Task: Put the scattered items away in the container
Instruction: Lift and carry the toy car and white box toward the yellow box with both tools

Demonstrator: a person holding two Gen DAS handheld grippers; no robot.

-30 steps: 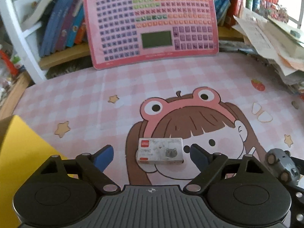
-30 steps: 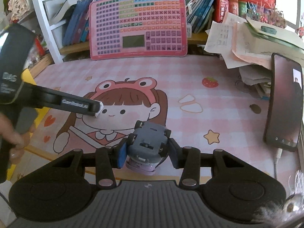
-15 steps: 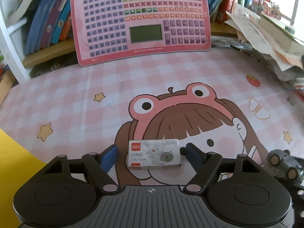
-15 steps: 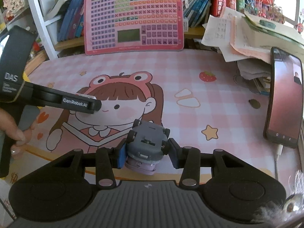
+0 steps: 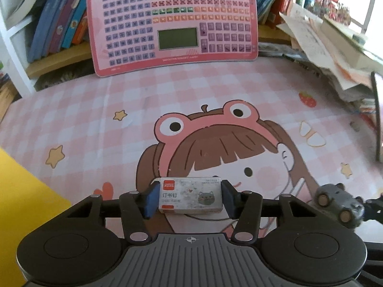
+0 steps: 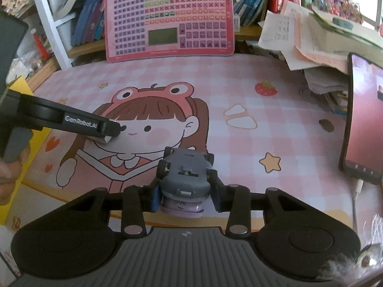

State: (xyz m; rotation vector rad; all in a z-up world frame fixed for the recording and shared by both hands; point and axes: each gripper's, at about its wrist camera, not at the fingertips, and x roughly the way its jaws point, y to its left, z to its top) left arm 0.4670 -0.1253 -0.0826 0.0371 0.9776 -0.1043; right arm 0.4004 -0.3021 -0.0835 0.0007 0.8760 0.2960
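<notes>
Jaws on my left gripper (image 5: pixel 189 199) are closing around the staple box (image 5: pixel 190 196), which lies flat on the tabletop (image 5: pixel 95 119), over the chin of the cartoon girl printed on the mat; the blue pads look to be touching its short ends, though I can't be sure they press yet. Jaws on my right gripper (image 6: pixel 185 197) are closing too, narrow and clamped on the toy car (image 6: pixel 185 169), which sits belly-up between the pads, just below the cartoon girl's collar.

To do this well, I'd let the left pads seat squarely on both ends of the box before lifting, keep it level so it doesn't pivot out, then lift straight up. I judge the yellow container (image 5: pixel 24 191), left of the cartoon girl, to be the goal for both.

My count: one staple box, one toy car, one yellow container, two grippers. Beyond the cartoon girl stands one pink keyboard toy (image 5: pixel 172 21); to her right leans one phone (image 6: pixel 363 119).
</notes>
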